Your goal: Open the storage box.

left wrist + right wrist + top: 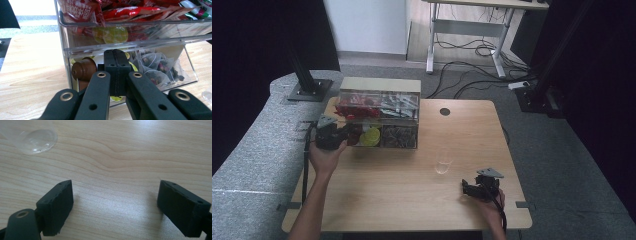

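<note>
At the clear organizer (379,120), your left gripper (117,75) is clenched empty; pushing in could dent capsules. Right gripper (115,205) rests spread wide.

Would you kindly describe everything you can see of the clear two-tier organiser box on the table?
The clear organiser box looks like transparent plastic and stands upright toward the far left of the wooden table. Its upper tier holds red sachets and green-and-white packets. The lower tier holds brown capsules, yellow-green capsules and mesh tea bags, separated by clear dividers. The shut left gripper sits at its lower front edge; contact cannot be confirmed.
</note>
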